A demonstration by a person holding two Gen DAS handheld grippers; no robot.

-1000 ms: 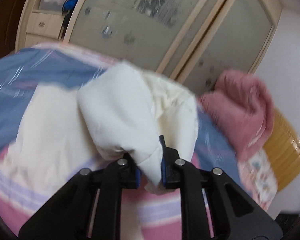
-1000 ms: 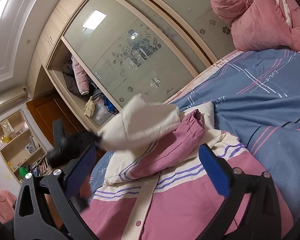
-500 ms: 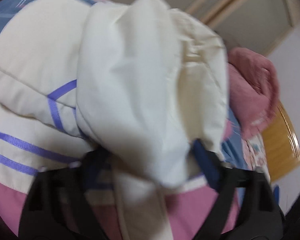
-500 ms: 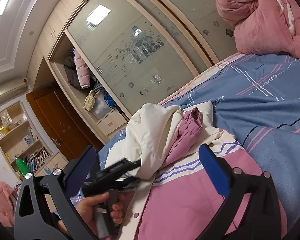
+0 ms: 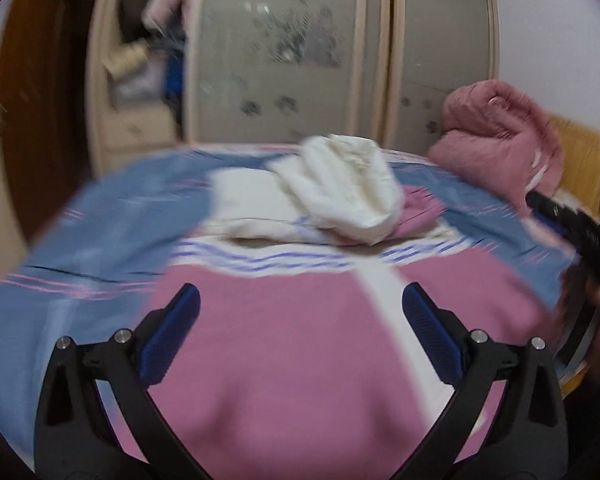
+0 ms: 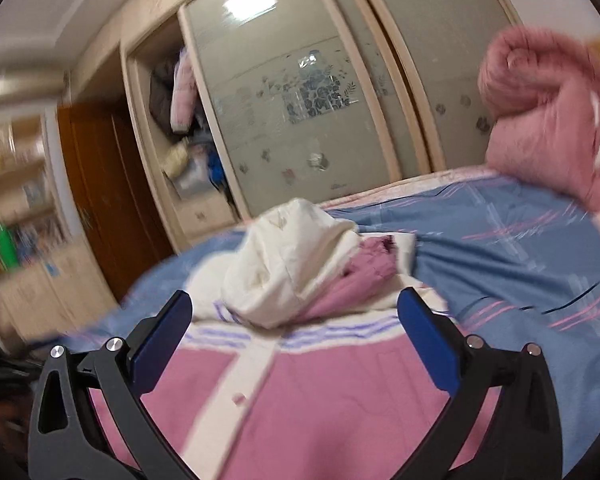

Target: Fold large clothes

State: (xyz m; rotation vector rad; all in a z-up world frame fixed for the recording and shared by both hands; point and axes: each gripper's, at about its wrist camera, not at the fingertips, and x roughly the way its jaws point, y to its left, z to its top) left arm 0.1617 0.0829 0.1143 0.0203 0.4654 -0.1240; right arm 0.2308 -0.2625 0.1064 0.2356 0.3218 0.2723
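A pink and cream jacket [image 5: 300,344] with purple stripes and a cream button strip lies spread on the bed; it also shows in the right wrist view [image 6: 308,392]. Its cream hood [image 5: 344,188] lies folded down over the collar, with a pink sleeve cuff [image 6: 374,260] beside it. My left gripper [image 5: 300,320] is open and empty, above the jacket's body. My right gripper [image 6: 294,328] is open and empty, just short of the hood [image 6: 284,268]. Both views are blurred by motion.
The blue striped bedsheet [image 5: 112,232] covers the bed. A rolled pink quilt [image 5: 504,136] sits at the far right corner, also in the right wrist view [image 6: 552,112]. A wardrobe with frosted sliding doors [image 6: 308,92] and a brown door [image 6: 96,188] stand behind the bed.
My left gripper has let go of the cream hood, which now lies on the collar, and has pulled back over the jacket. The right gripper has swung slightly and stays open.
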